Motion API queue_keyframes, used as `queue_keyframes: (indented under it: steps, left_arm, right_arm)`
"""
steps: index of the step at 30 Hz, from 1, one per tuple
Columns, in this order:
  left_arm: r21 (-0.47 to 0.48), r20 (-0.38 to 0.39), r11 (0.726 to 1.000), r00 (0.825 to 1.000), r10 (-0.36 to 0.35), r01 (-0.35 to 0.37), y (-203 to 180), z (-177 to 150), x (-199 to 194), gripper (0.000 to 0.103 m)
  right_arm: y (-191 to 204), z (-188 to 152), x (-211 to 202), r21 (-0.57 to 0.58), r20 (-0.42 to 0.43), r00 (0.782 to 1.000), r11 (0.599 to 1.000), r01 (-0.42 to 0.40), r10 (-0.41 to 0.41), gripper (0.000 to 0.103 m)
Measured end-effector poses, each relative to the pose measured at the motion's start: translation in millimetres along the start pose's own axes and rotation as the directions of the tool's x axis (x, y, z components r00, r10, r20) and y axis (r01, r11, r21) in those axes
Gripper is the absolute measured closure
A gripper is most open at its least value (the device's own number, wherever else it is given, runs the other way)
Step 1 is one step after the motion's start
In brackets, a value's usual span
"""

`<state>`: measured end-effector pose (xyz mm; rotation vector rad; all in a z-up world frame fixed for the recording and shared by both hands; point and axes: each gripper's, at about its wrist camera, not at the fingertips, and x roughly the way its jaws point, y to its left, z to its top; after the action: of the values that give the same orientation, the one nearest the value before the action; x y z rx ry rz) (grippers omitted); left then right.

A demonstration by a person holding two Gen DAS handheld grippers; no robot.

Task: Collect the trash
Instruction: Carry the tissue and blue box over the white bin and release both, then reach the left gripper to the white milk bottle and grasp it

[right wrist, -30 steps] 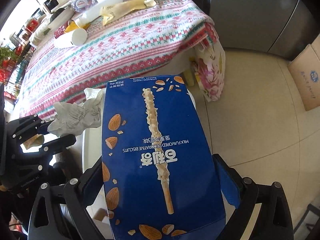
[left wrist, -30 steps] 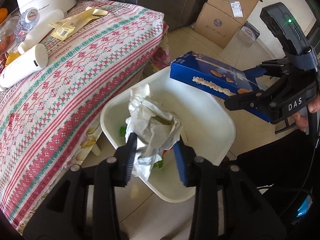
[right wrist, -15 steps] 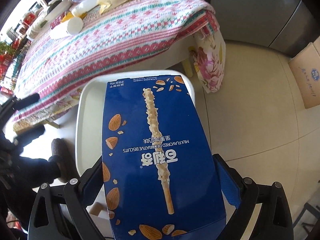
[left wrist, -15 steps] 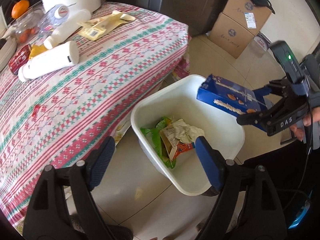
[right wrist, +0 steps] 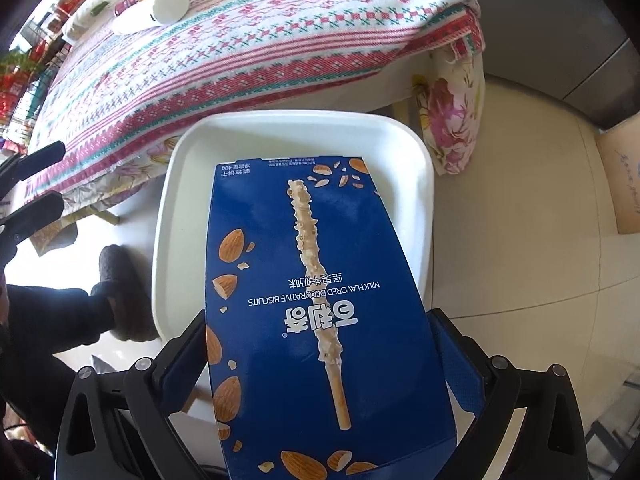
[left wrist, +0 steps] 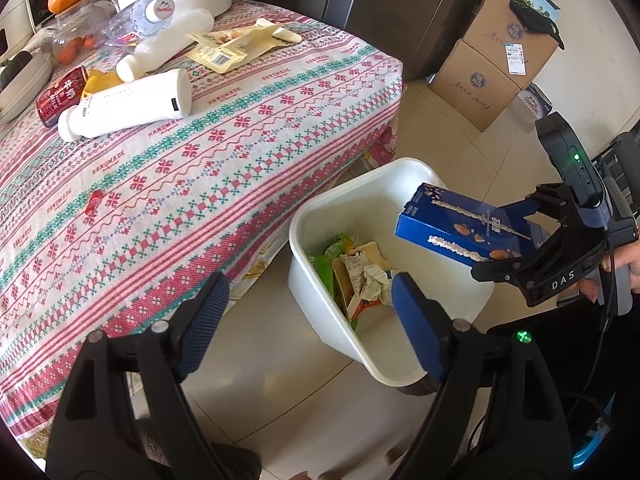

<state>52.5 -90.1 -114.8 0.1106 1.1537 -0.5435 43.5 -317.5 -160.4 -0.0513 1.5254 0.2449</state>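
Biscuit box (right wrist: 316, 300) in right gripper (right wrist: 320, 344) overhangs white bin (right wrist: 424, 168) rim.

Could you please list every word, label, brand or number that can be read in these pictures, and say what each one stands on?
"MILK FLAVORED DECORATIVE BISCUITS": blue biscuit box, upside down in the right wrist view.
"40g": the same box, near its far edge.
"DAS": right gripper body.
"HANDMADE": tablecloth, repeated along its stripes.
Chinese characters on the box and the red can: not transcribed here.
Cardboard boxes, bottle cap, wrappers: print too small to read.
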Motion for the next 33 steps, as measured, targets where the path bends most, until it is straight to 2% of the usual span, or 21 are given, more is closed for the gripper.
queue_keyframes:
  steps: [12, 16, 19, 22, 25, 28, 31, 33]
  left_arm:
    - [-0.015, 0.012, 1.000, 1.000, 0.017, -0.017, 8, 4, -6, 0.019]
    - [-0.065, 0.026, 0.997, 0.999, 0.039, -0.037, 22, 12, -12, 0.019]
    - [-0.152, 0.031, 0.988, 0.998, 0.046, -0.040, 43, 21, -17, 0.019]
    - [-0.257, 0.035, 0.966, 0.999, 0.037, -0.026, 67, 34, -17, 0.019]
    - [-0.343, 0.054, 0.937, 0.995, 0.083, -0.060, 88, 48, -16, 0.019]
    - [-0.438, 0.057, 0.895, 0.991, 0.118, -0.081, 109, 62, -9, 0.017]
    - [-0.511, 0.050, 0.852, 0.985, 0.165, -0.117, 126, 74, 0, 0.009]
    - [-0.541, 0.054, 0.830, 0.979, 0.194, -0.135, 133, 82, 4, 0.009]
  right_arm:
    - [5, 6, -7, -0.003, 0.020, 1.000, 1.000, -0.005, 0.005, 0.000]
    - [9, 12, -13, 0.002, 0.029, 1.000, 1.000, -0.002, 0.002, 0.000]
    - [14, 19, -22, 0.004, 0.053, 0.999, 1.000, -0.002, 0.001, 0.000]
    - [19, 28, -30, 0.017, 0.073, 0.997, 1.000, 0.005, -0.007, 0.000]
    - [26, 39, -39, 0.020, 0.102, 0.994, 0.999, 0.027, -0.029, 0.000]
    - [34, 50, -51, 0.023, 0.157, 0.986, 0.998, 0.052, -0.055, 0.000]
    - [38, 61, -66, 0.038, 0.239, 0.967, 0.996, 0.082, -0.089, 0.000]
    - [40, 66, -73, 0.057, 0.289, 0.950, 0.992, 0.109, -0.121, 0.000]
